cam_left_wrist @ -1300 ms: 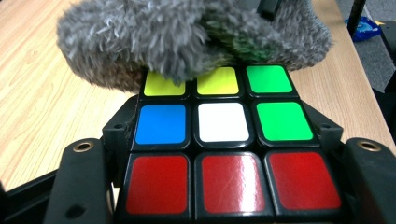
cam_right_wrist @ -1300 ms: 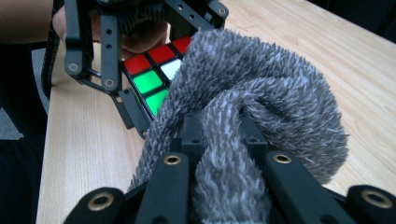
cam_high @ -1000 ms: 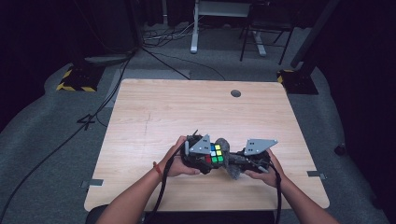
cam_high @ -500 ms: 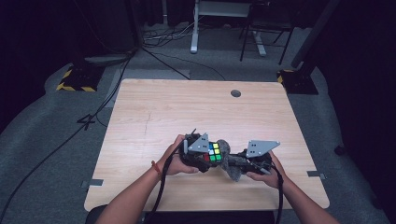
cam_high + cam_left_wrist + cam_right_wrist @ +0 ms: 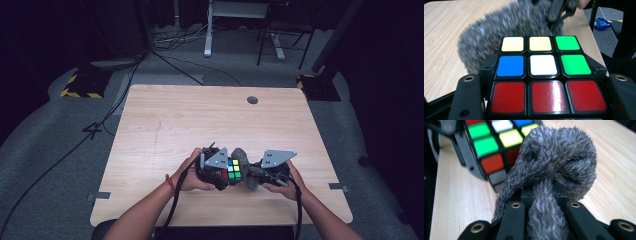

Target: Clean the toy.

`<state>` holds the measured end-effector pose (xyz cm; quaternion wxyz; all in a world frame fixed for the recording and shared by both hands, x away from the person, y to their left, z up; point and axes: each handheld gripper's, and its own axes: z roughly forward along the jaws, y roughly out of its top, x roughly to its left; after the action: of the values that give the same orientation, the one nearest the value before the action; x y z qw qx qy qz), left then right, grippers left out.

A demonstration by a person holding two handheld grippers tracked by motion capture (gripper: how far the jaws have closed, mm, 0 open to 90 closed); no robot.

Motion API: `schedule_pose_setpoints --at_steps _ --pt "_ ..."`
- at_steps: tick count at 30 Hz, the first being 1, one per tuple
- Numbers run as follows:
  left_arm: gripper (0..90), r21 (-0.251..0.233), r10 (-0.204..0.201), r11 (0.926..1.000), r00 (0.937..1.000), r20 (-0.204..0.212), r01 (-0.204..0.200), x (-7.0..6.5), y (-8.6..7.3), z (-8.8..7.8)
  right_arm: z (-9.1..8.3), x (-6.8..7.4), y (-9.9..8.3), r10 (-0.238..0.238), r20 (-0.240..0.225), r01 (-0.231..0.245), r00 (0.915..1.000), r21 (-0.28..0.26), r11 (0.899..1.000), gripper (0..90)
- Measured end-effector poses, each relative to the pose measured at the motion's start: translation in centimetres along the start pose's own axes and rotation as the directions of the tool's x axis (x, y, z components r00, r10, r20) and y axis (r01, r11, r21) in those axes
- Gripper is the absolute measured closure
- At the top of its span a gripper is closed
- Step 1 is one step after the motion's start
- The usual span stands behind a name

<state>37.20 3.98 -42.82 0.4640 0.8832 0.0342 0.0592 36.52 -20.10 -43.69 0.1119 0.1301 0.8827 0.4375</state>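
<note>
A scrambled Rubik's cube [image 5: 232,169] sits near the table's front edge, with my left gripper [image 5: 220,172] shut on it. In the left gripper view the cube [image 5: 541,75] shows a red bottom row between the jaws. My right gripper [image 5: 256,176] is shut on a grey fuzzy cloth [image 5: 243,156] that presses against the cube's right side. In the right gripper view the bunched cloth [image 5: 556,165] bulges out between the jaws and touches the cube [image 5: 491,147]. The cloth [image 5: 486,37] looks blurred behind the cube.
The light wooden table [image 5: 200,125] has a round cable hole [image 5: 252,100] near its far edge. Cables, a desk leg and chair legs stand on the grey floor beyond. A small blue object [image 5: 602,23] lies on the floor off the table's side.
The cloth in the right gripper has shifted a little against the cube's side and now bulges at its far right corner. Both hands have stayed nearly in place.
</note>
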Motion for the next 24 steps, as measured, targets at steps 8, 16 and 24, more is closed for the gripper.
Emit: schedule_pose_setpoints --at_steps 8,16,24 --pt "33.4 -0.021 -0.02 0.9996 0.999 -0.04 0.02 0.8 -0.1 -1.0 0.4 0.5 -0.1 -0.013 -0.051 0.013 0.9986 0.004 1.0 77.3" --pt "33.5 0.008 -0.048 0.9988 0.9984 -0.028 0.049 1.2 -0.7 -0.3 -1.4 0.8 0.7 -0.023 -0.03 0.02 0.9993 -0.09 0.996 77.2" --pt "33.4 0.007 -0.006 1.0 0.9999 0.013 0.006 -0.1 -0.1 0.5 -1.7 0.0 0.8 0.014 0.025 -0.012 0.9996 -0.105 0.994 77.3"
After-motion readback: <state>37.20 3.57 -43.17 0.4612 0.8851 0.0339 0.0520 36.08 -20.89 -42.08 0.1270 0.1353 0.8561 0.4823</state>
